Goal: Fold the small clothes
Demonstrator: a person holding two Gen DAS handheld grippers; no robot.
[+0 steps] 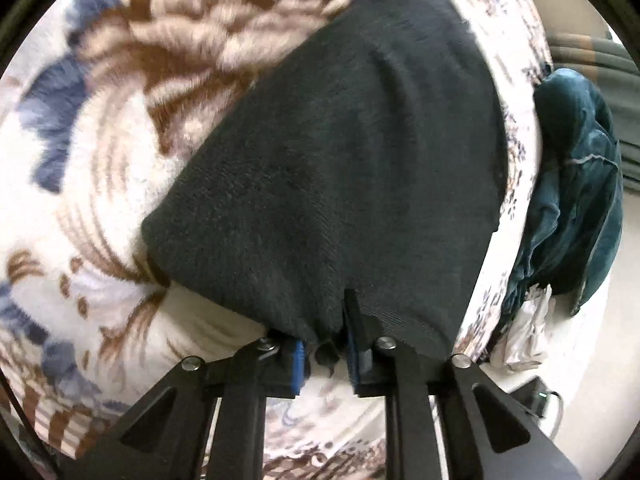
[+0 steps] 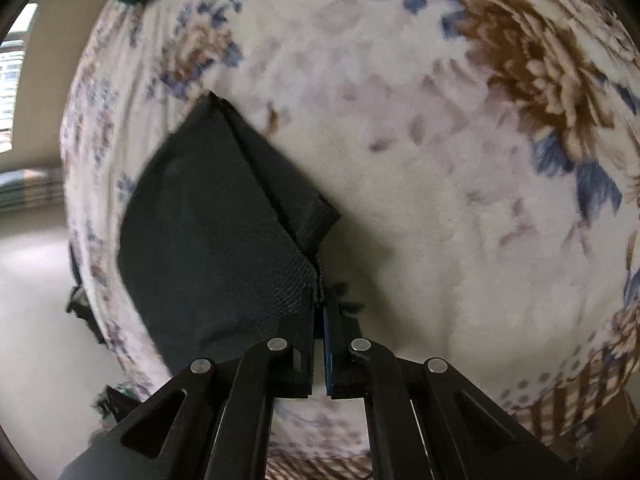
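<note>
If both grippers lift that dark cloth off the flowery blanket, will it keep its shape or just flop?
Probably flop. The dark garment already drapes and creases where the left gripper pinches its edge, and a fold bends beside the right gripper. Its knit looks thin, so likely light. The fuzzy floral blanket may drag on it slightly.

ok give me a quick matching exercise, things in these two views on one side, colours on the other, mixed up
Things:
1. garment held in both grippers
2. bunched cloth at the bed's edge
3. big flower on the blanket
4. pads on the left gripper's fingers

Colours:
A. blue
B. brown and beige
C. black
D. dark teal

Pairs: 1-C, 2-D, 3-B, 4-A
</note>
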